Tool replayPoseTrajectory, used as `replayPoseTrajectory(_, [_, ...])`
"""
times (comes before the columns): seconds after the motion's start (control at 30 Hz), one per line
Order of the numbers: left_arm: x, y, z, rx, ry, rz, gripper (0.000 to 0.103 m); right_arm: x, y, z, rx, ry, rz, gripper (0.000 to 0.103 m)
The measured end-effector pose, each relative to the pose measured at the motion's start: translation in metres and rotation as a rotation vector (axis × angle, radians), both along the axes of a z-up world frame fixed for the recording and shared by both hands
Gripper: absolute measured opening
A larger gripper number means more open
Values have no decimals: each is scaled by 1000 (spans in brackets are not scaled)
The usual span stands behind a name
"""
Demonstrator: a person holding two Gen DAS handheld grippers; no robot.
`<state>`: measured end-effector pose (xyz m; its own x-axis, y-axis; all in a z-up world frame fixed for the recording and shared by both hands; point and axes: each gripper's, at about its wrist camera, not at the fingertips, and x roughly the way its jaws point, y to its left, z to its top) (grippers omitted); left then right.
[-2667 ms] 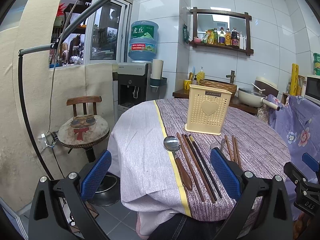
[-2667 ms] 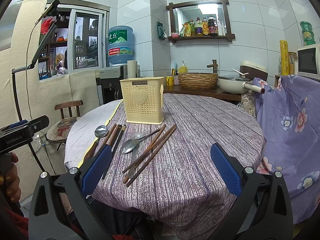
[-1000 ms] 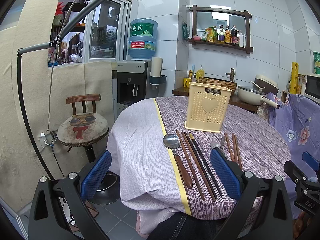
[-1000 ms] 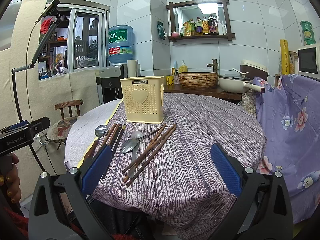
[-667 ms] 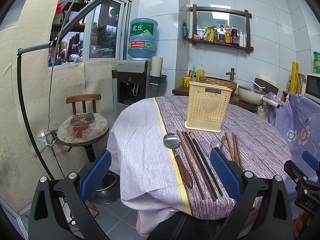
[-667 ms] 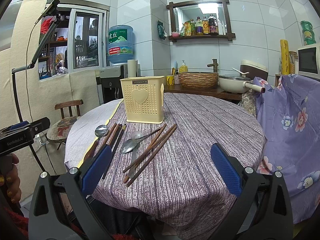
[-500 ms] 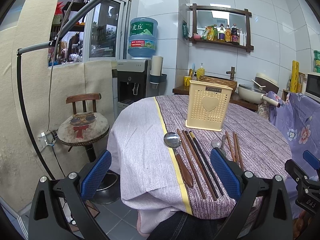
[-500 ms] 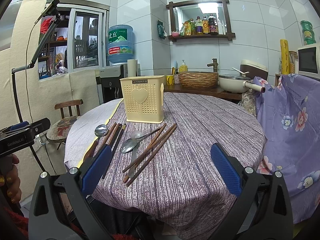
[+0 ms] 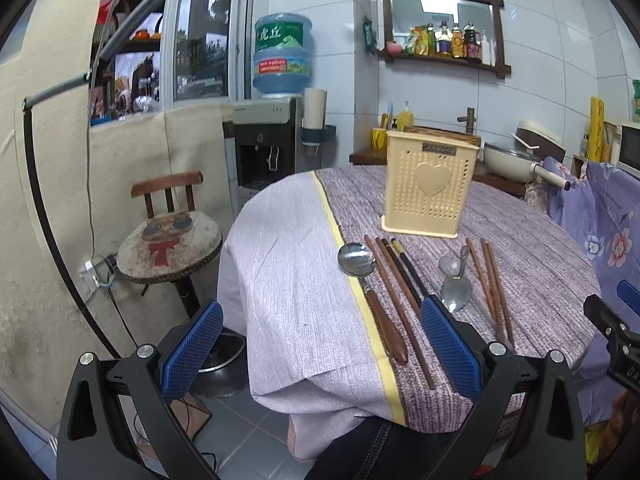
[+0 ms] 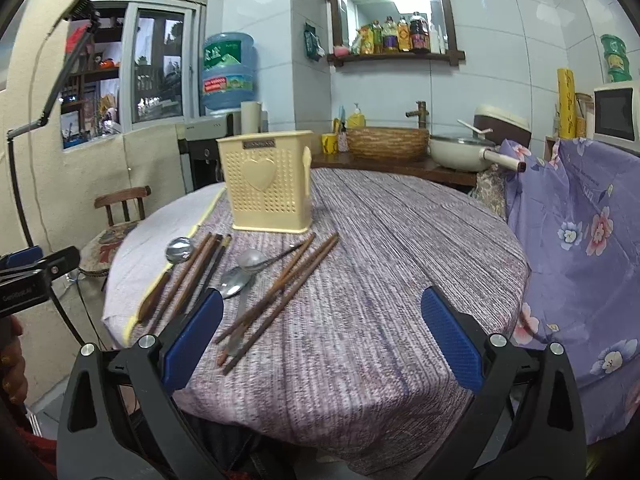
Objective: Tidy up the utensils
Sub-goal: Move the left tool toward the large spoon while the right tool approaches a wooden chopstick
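Going from the left, the left hand-held gripper point(image 9: 320, 340) is hovering at the near edge of the round worktop point(image 9: 540, 240) with its blue pads spread wide apart and nothing between them; compared with half a second ago, its view is sitting slightly farther left and lower, so the metal spoons point(image 9: 456, 294) are now showing clear of its right pad. That small shift suggests an approach is only beginning, since every utensil is lying exactly where it lay before. A wooden-handled spoon point(image 9: 370, 292) is resting on the yellow stripe, touching the dark chopsticks point(image 9: 404, 280) beside it; farther right the brown chopsticks point(image 10: 280, 292) are crossing the metal spoons. Behind them the cream utensil holder point(image 10: 266, 184) is standing upright and, as far as can be seen, taking nothing yet. The right hand-held gripper point(image 10: 320, 340) is likewise gaping open, empty, short of the pile. The holder's inside is hidden from both cameras, the chopsticks' near ends are disappearing behind a gripper pad, and the exact chopstick count is hard to make out.
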<state>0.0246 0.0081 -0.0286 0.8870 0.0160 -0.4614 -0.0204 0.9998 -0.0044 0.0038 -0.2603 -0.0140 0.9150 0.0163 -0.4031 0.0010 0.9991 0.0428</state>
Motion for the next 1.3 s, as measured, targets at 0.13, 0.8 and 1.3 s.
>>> replayPoseTrajectory(0.13, [15,10,-6,-22,56,17,98,27,-10,-5,-3,60,-30,98])
replayPoseTrajectory(0.8, [100,-24,-12,110,200,-112,83,152,-6,-31,115,402,-17,56])
replayPoseTrajectory(1.3, [131,-16,-25,5,313,-79,68,183,6,-41,130,502,-66,27])
